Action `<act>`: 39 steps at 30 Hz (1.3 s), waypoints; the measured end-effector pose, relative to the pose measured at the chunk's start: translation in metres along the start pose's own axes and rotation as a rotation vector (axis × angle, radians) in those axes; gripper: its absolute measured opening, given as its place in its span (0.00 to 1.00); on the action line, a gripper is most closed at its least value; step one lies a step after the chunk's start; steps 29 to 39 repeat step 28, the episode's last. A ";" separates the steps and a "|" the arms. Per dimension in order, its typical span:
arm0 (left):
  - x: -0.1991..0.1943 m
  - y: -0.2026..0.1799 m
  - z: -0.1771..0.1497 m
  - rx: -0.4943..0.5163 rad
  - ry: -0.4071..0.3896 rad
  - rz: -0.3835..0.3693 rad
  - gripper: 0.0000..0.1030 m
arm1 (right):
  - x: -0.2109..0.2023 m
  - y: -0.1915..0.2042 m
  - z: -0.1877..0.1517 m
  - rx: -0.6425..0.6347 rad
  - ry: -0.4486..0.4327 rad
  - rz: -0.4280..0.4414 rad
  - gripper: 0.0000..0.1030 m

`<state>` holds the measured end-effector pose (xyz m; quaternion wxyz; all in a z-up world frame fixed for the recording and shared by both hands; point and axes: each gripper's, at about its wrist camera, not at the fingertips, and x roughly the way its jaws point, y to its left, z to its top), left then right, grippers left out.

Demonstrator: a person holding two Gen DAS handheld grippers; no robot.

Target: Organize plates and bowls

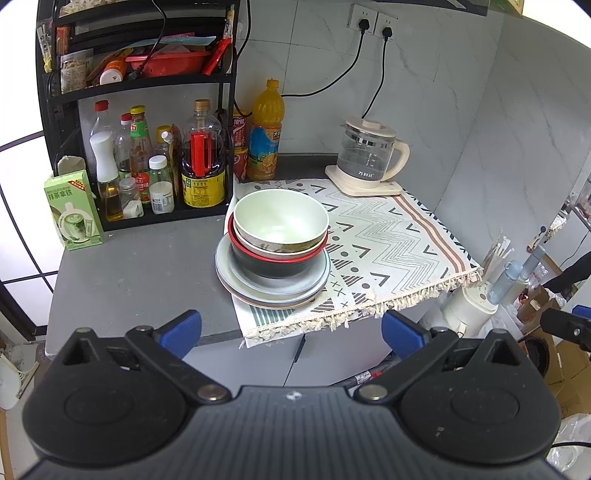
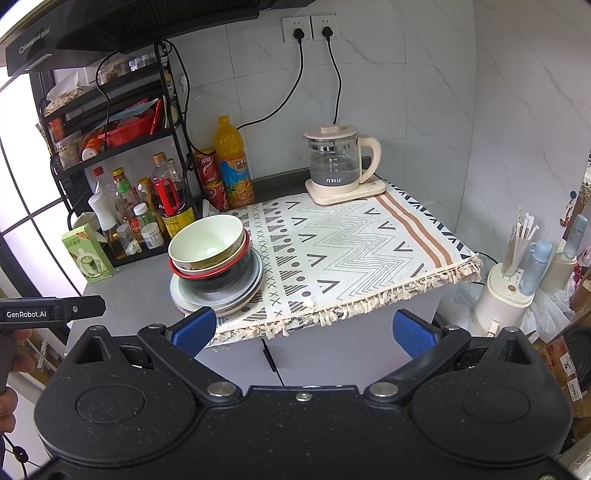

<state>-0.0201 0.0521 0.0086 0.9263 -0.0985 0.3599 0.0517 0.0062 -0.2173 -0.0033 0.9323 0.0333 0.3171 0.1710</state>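
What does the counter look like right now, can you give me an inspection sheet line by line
Surface: grey counter, with a patterned cloth over its right part.
Job's things: pale bowl nested in a red-rimmed bowl and a black bowl, on stacked plates at the cloth's left edge.
Clutter: rack with bottles, juice bottle, cans, green carton, kettle.
Grippers: left claw and right claw open, empty, short of the counter.
Cables: two plugs in wall sockets; another cable hangs on the rack.
Surroundings: tiled wall, boxes and an appliance to the right.
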 end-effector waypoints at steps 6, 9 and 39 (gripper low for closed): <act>0.000 0.001 0.000 0.002 -0.002 0.006 1.00 | 0.001 0.001 0.001 0.000 0.001 0.000 1.00; -0.001 0.002 0.000 0.001 -0.002 0.008 1.00 | 0.001 0.001 0.001 0.000 0.002 0.000 1.00; 0.002 0.007 0.002 0.007 0.007 0.012 1.00 | 0.006 0.009 0.004 -0.002 0.007 0.003 1.00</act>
